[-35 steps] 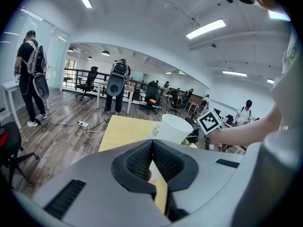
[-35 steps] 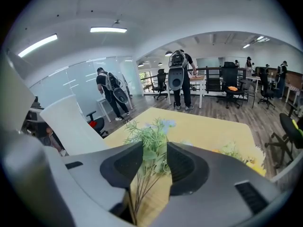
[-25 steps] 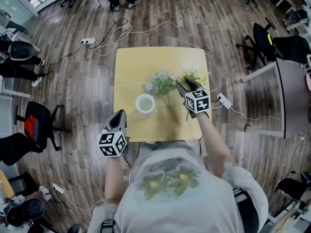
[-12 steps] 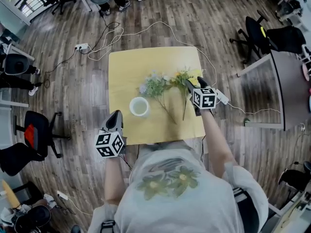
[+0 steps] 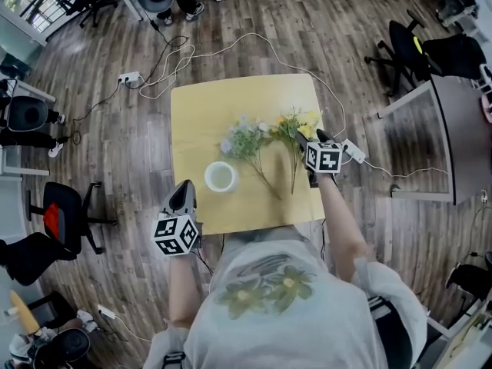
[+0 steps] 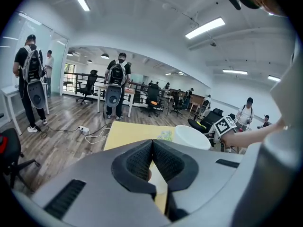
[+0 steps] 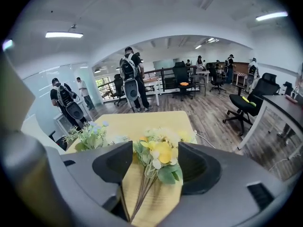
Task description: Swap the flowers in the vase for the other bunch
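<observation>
The right gripper, jaws just opened wide, straddles the yellow artificial flower bunch, its stems running back toward the person; the left gripper has its jaws closed on nothing.

The right gripper is letting go. Its jaws have just been opening and are now standing wide, with the yellow bunch lying between them and neither pad touching it. A second ago this gripper was sitting over the bunch, further in over the table. Now it is drawing away toward the table's right edge. The yellow bunch, earlier half hidden beneath the gripper, is now lying flat and in plain sight. Its stems are pointing toward the near edge, close to the stem ends of the pale blue bunch. The head view is also drifting, so the table is showing slightly further left.
</observation>
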`<state>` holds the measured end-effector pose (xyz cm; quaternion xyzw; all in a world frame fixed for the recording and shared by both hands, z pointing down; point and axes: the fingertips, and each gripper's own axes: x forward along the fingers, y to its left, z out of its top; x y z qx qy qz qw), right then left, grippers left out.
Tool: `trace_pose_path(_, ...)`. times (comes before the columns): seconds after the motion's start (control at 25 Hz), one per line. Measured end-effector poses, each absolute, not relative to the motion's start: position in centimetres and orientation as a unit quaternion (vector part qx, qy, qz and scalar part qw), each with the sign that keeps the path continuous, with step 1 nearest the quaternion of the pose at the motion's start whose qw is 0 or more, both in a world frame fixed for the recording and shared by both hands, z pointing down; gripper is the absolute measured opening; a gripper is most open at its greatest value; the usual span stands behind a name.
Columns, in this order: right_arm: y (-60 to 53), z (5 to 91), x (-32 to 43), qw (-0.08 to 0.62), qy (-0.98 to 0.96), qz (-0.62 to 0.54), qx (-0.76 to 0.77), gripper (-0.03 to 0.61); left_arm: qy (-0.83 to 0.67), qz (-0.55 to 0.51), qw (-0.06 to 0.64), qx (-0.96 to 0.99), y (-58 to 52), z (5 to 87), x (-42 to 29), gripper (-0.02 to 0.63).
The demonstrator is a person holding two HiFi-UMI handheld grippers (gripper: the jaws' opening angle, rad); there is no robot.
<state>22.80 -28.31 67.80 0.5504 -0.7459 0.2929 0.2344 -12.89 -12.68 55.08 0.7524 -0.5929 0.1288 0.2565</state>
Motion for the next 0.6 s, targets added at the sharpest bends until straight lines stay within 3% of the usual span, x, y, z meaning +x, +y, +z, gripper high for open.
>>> trace_pose_path(0.6, -32.5, 72.8, 22.8, 0.255, -0.707, 0.335, 0.568, 0.272, -0.551, 0.103, 0.177, 0.809, -18.1, 45.4, -5.7, 0.017)
